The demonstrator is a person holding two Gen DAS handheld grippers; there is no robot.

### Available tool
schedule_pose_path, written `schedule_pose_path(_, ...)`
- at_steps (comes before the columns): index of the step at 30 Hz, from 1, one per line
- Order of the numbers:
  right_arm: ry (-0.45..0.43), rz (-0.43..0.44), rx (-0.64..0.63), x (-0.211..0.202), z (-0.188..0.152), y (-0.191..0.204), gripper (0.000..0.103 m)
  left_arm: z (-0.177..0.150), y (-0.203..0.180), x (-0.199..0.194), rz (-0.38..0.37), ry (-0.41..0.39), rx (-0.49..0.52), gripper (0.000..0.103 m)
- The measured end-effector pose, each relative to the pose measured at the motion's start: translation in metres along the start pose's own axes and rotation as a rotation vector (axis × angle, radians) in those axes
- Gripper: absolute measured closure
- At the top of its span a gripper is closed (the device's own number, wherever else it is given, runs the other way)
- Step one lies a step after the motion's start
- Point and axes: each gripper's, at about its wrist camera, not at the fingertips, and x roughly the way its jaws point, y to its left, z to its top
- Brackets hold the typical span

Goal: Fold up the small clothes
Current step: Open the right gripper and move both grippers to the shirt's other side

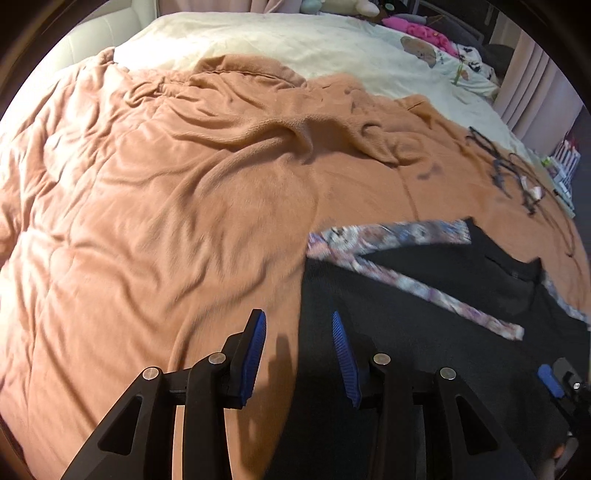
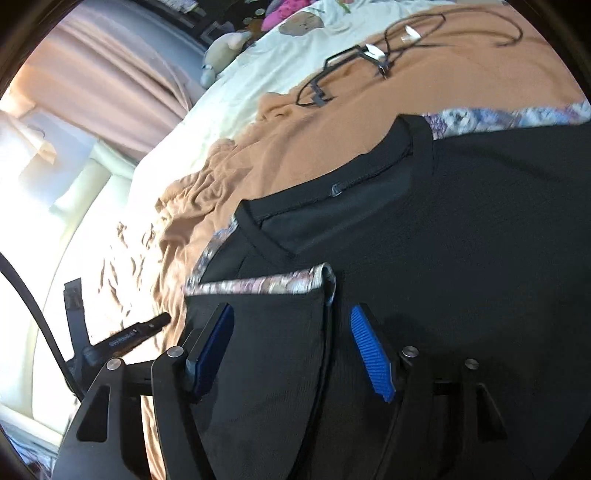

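Observation:
A black top (image 1: 424, 332) with floral patterned trim (image 1: 413, 288) lies spread on the orange blanket (image 1: 166, 192). My left gripper (image 1: 299, 321) hangs open over the garment's left edge, nothing between its blue pads. In the right wrist view the black top (image 2: 461, 221) fills the right half, neckline (image 2: 332, 188) toward the far side. A sleeve with floral cuff (image 2: 266, 284) is folded over the body. My right gripper (image 2: 291, 317) stands open astride that sleeve. The right gripper's blue pad (image 1: 550, 380) shows at the left view's lower right.
Black cables and small clips (image 2: 369, 55) lie on the blanket beyond the top. A cream sheet (image 1: 277, 44) covers the far bed, with plush toys and pink items (image 1: 424, 29) at the back. A black strap and pen-like tool (image 2: 133, 332) lie at the bed edge.

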Motion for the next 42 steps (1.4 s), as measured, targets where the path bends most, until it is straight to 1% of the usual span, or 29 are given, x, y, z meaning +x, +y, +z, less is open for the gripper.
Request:
schedule_pose_path(1,0.002,0.005,0.002,-0.006,-0.002,0.003,0.039,-0.004,-0.002,-0.007,-0.004,0.001,-0.002,0.056)
schedule_pose_path(2,0.006,0.006,0.003,-0.011,-0.004,0.005,0.039,-0.012,-0.004,-0.022,-0.011,-0.003,-0.003,0.050)
schedule_pose_path(3,0.009,0.006,0.002,-0.019,-0.007,0.009,0.039,-0.018,-0.006,-0.032,-0.018,-0.008,-0.001,0.048)
schedule_pose_path(5,0.023,-0.024,-0.021,-0.037,-0.012,0.017,0.039,-0.031,-0.010,-0.057,-0.037,-0.021,0.003,0.041)
schedule_pose_path(7,0.045,-0.043,-0.047,-0.056,-0.017,0.026,0.039,-0.043,-0.012,-0.080,-0.055,-0.029,-0.007,0.039)
schedule_pose_path(9,0.050,-0.053,-0.067,-0.076,-0.019,0.035,0.039,-0.052,-0.014,-0.097,-0.071,-0.030,-0.018,0.038)
schedule_pose_path(11,0.023,-0.061,-0.088,-0.109,-0.022,0.041,0.039,-0.063,-0.017,-0.120,-0.087,-0.042,-0.027,0.038)
schedule_pose_path(14,-0.011,-0.053,-0.080,-0.152,-0.031,0.035,0.039,-0.072,-0.023,-0.148,-0.097,-0.063,-0.028,0.038)
schedule_pose_path(17,-0.037,-0.065,-0.081,-0.188,-0.049,0.027,0.039,-0.084,-0.030,-0.174,-0.116,-0.084,-0.043,0.035)
schedule_pose_path(20,-0.040,-0.086,-0.088,-0.210,-0.064,0.018,0.038,-0.095,-0.037,-0.193,-0.136,-0.101,-0.051,0.033)
schedule_pose_path(23,-0.056,-0.095,-0.083,-0.240,-0.079,0.005,0.039,-0.106,-0.049,-0.207,-0.134,-0.106,-0.041,0.033)
schedule_pose_path(27,-0.094,-0.091,-0.055,-0.277,-0.092,-0.006,0.039,-0.121,-0.062,-0.221,-0.140,-0.110,-0.044,0.033)
schedule_pose_path(30,-0.125,-0.099,-0.051,-0.302,-0.101,-0.011,0.039,-0.134,-0.076,-0.238,-0.136,-0.113,-0.042,0.033)
schedule_pose_path(33,-0.152,-0.094,-0.036,-0.328,-0.114,-0.019,0.039,-0.148,-0.092,-0.258,-0.147,-0.125,-0.043,0.033)
schedule_pose_path(35,-0.170,-0.118,-0.025,-0.344,-0.124,-0.027,0.038,-0.158,-0.106,-0.273,-0.152,-0.136,-0.035,0.033)
schedule_pose_path(39,-0.200,-0.139,0.008,-0.370,-0.142,-0.044,0.038,-0.172,-0.130,-0.286,-0.165,-0.138,-0.038,0.032)
schedule_pose_path(42,-0.222,-0.205,0.029,-0.384,-0.154,-0.051,0.038,-0.179,-0.147,-0.289,-0.183,-0.136,-0.029,0.032)
